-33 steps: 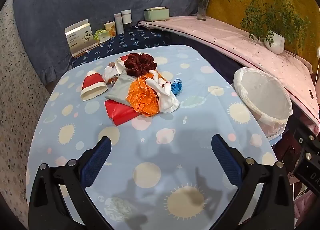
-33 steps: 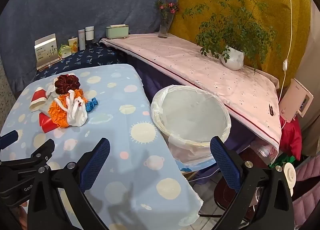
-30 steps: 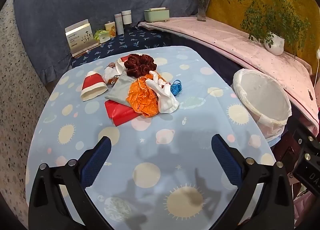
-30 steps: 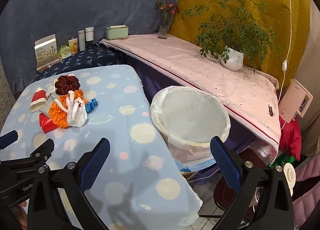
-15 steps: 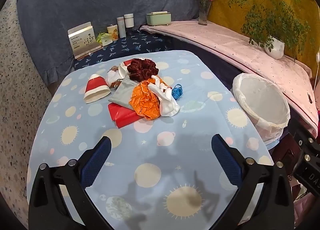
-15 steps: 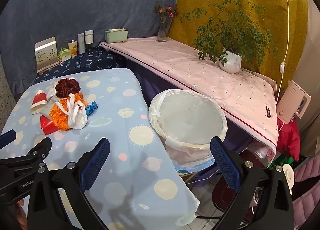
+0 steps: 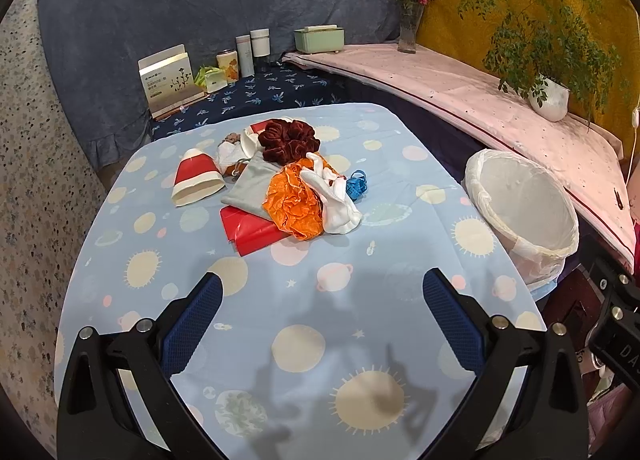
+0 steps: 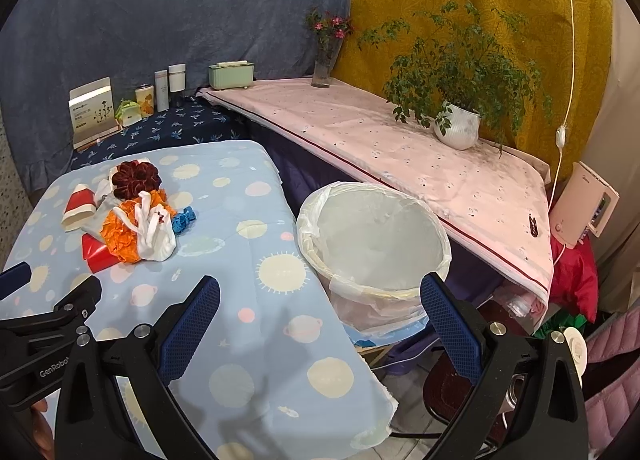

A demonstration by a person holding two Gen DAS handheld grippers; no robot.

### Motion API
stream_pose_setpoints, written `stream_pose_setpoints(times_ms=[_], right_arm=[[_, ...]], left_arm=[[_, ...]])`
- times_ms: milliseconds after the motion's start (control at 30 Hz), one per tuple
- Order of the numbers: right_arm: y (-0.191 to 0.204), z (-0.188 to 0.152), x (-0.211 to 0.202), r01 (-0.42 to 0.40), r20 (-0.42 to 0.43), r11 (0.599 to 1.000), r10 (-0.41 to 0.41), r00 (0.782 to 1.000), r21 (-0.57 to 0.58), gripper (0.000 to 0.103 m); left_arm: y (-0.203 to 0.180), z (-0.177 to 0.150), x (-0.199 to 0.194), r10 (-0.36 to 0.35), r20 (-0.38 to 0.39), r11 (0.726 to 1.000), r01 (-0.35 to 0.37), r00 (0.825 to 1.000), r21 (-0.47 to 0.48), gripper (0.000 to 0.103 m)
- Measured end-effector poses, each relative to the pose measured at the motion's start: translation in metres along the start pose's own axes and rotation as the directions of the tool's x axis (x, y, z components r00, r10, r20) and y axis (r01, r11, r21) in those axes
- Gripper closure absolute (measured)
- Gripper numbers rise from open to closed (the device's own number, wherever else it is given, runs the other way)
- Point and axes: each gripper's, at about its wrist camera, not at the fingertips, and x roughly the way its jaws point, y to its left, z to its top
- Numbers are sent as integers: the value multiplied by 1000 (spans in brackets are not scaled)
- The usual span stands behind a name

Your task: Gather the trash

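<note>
one lined bin (image 7: 524, 212) (white bag), two potted plants (image 7: 550, 96), one scrunchie (image 7: 288, 140)

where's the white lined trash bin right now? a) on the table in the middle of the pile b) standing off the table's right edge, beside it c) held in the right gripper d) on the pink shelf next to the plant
b: the trash bin stands past the right edge of the blue table, between it and the pink shelf, apart from the trash pile; both grippers are open and hold nothing.

Your left claw (image 7: 322, 302): bare worktop (image 7: 320, 284) ahead up to trash pile (image 7: 296, 188). Lined bin (image 8: 374, 244) mouth unobstructed, just beside worktop edge.
</note>
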Motion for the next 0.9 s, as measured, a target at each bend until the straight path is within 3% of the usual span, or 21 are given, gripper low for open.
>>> stream_pose_setpoints(times_ms=[900], right_arm=[[-2,17,16,-22,-19,1000,22,1000,-10,7]], left_arm=[[-11,28,7,18,-17,1000,-17,1000,18,7]])
